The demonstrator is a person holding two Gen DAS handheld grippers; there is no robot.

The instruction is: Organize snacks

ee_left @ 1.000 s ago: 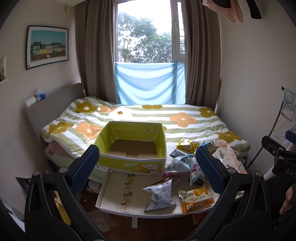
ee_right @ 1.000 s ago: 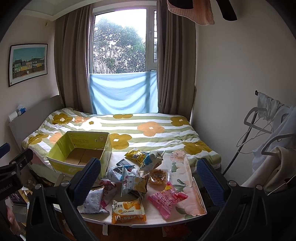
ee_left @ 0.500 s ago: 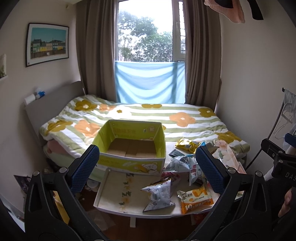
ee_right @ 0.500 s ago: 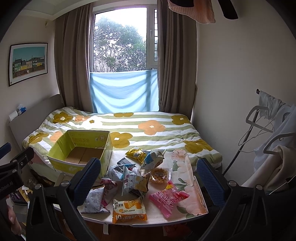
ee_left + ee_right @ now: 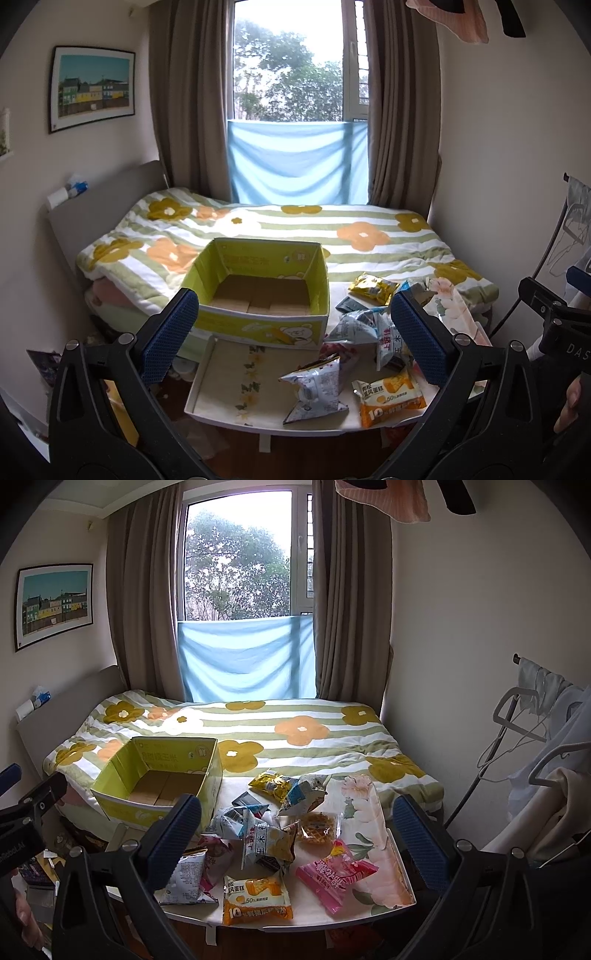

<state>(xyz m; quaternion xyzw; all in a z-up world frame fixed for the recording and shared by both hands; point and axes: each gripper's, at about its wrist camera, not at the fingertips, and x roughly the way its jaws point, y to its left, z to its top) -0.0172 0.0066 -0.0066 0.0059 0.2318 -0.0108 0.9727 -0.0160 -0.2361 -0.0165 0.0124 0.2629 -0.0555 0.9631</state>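
Note:
Several snack packets lie on a small white floral table (image 5: 236,387) (image 5: 380,834) at the foot of the bed: an orange cake pack (image 5: 389,397) (image 5: 256,895), a silver-blue bag (image 5: 317,387) (image 5: 186,877), a pink pack (image 5: 334,873), a yellow bag (image 5: 373,286) (image 5: 273,782). An empty yellow-green cardboard box (image 5: 258,288) (image 5: 162,775) sits at the table's far left. My left gripper (image 5: 293,336) is open and empty, held well back above the table. My right gripper (image 5: 297,843) is open and empty, also held back over the snacks.
A bed with a flowered quilt (image 5: 295,229) lies behind the table. A clothes rack with hangers (image 5: 535,738) stands at the right. Clutter lies on the floor at the left (image 5: 44,365). Window and curtains are at the back.
Both cameras have drifted slightly; the scene sits a little lower and closer. Nothing on the table has moved. Both grippers stay open.

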